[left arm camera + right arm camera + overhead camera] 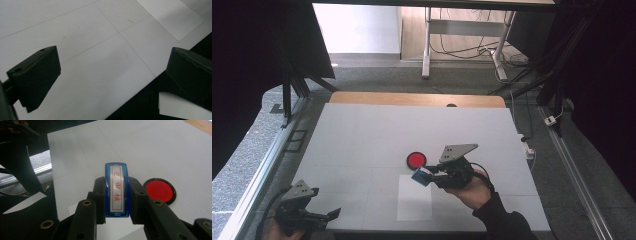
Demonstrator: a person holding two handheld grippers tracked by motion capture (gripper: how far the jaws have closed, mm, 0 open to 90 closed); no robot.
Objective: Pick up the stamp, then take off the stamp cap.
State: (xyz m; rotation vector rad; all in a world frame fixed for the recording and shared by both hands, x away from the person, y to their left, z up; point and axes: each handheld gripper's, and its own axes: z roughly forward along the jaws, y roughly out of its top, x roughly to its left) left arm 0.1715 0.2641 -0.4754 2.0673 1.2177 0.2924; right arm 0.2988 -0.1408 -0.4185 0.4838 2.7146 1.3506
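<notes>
Right gripper (116, 195) clamps blue stamp (116, 190) btwn its fingers, label up, prob. for inking; red ink pad (159, 190) lies just beside right finger; left gripper (319, 216) jaws spread apart, empty, parked at table edge.

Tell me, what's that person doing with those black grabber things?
The person's right gripper is clamped on a blue stamp with red characters, held above the white table. A red ink pad lies just beside it, and a sheet of white paper lies below. The left gripper hangs open at the table's near edge, holding nothing.
</notes>
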